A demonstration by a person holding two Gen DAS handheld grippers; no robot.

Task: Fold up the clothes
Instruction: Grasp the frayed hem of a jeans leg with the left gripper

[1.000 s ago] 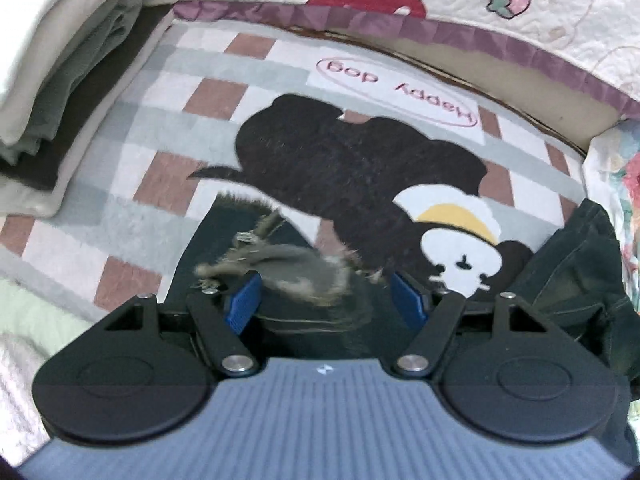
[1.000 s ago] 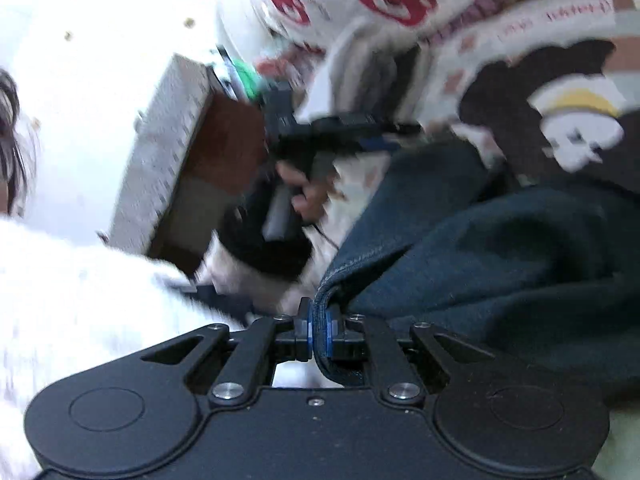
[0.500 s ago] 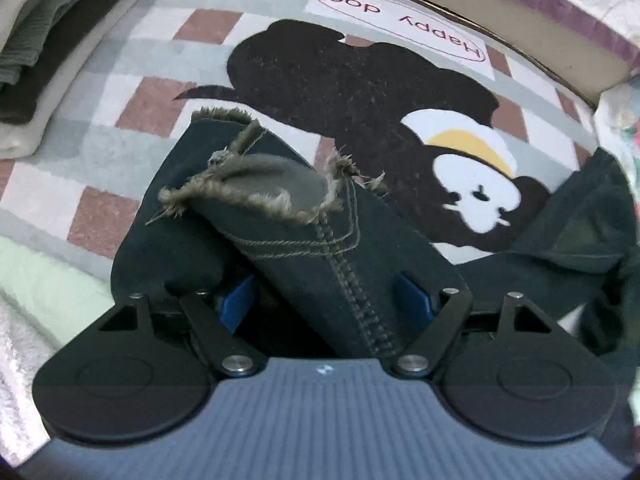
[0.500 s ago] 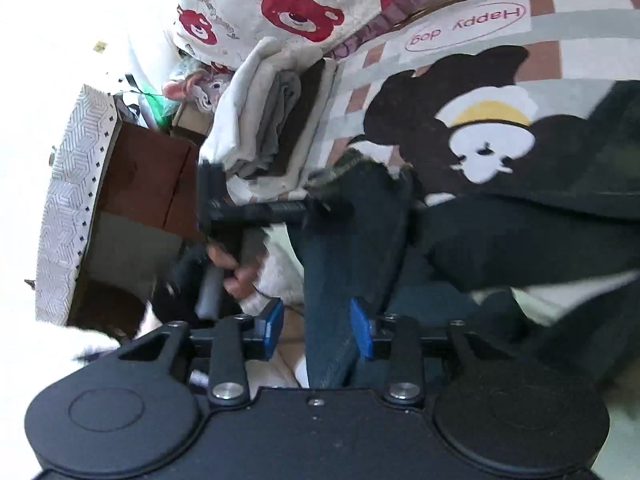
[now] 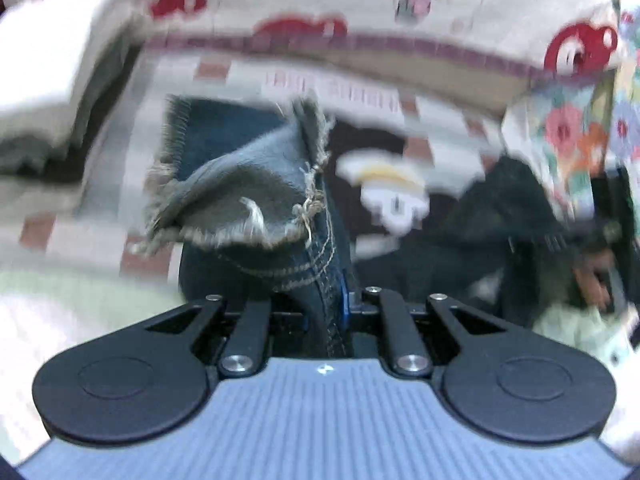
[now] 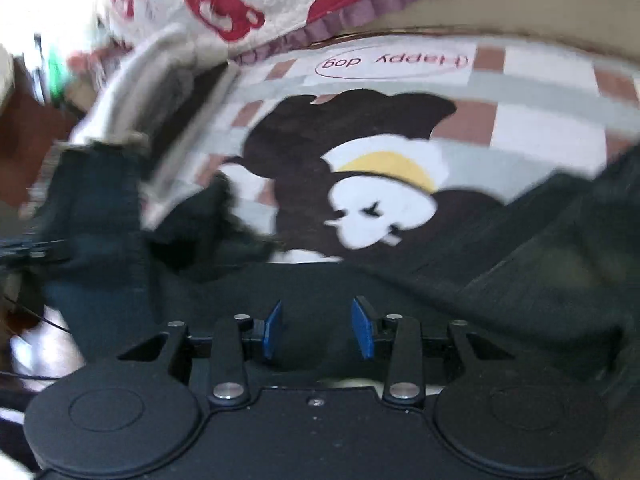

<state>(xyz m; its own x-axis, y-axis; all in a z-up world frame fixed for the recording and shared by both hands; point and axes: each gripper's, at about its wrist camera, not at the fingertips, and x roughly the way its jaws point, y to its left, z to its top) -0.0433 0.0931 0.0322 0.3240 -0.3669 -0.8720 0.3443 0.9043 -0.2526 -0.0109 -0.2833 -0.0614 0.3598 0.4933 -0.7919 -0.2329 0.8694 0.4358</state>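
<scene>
Denim jeans (image 5: 320, 280) are being clamped by the closed left gripper (image 5: 326, 300), frayed hem at 11 o'clock, while the right gripper (image 6: 316, 328) is gaping empty.

Both wrist views low, close, facing the dog blanket (image 6: 540, 132) (shared, blurred)

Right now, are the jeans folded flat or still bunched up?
Bunched. The left gripper lifts a frayed leg of the jeans, jaws shut on its seam; the rest lies crumpled on the blanket.
</scene>
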